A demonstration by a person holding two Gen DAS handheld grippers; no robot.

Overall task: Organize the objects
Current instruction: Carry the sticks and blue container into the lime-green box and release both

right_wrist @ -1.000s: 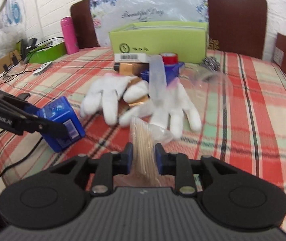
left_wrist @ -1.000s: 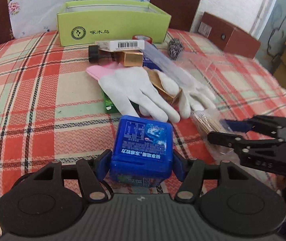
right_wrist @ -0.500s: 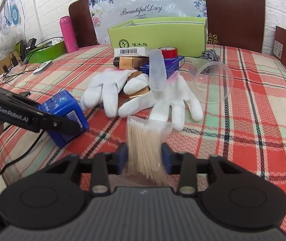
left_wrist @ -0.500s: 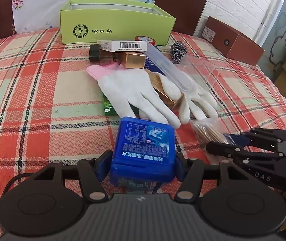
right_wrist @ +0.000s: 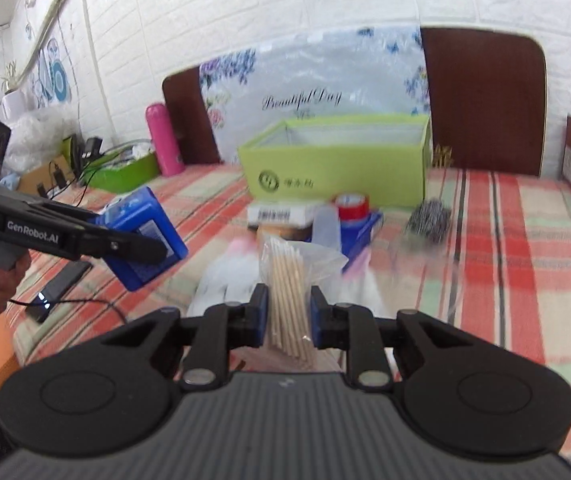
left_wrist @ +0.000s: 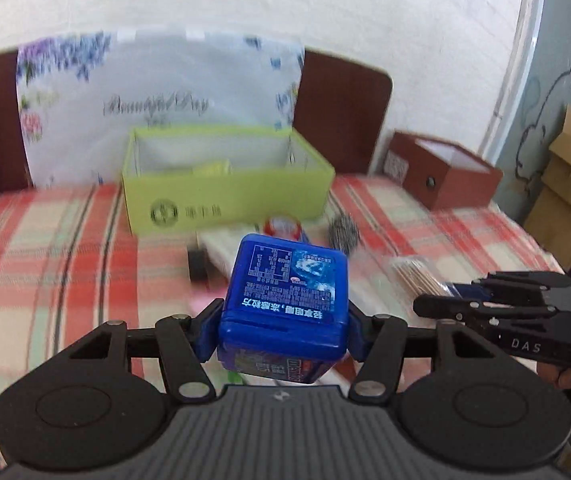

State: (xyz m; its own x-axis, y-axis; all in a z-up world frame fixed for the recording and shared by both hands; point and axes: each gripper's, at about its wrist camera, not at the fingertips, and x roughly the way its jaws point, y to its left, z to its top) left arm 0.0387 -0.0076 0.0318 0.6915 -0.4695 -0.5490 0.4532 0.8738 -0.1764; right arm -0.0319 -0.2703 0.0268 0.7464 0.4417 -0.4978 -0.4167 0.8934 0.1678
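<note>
A plaid table [left_wrist: 65, 240] is seen, a green box [left_wrist: 225, 188] at its far side.
A blue tin [left_wrist: 285, 300] is pinched by the left gripper [left_wrist: 281, 332], a toothpick bag [right_wrist: 285, 300] by the right gripper [right_wrist: 287, 316], both off the table; carrying to the box seems underway, release over its opening next.

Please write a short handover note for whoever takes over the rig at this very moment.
Left gripper: shut on the blue box, lifted off the table.
Right gripper: shut on the bag of wooden sticks, also lifted.
Green box stands open at the back of the table; something yellowish already lies inside.
Left: presumably drop both items in it, then the gloves, red tape roll, steel scourer and other clutter in front of it.
</note>
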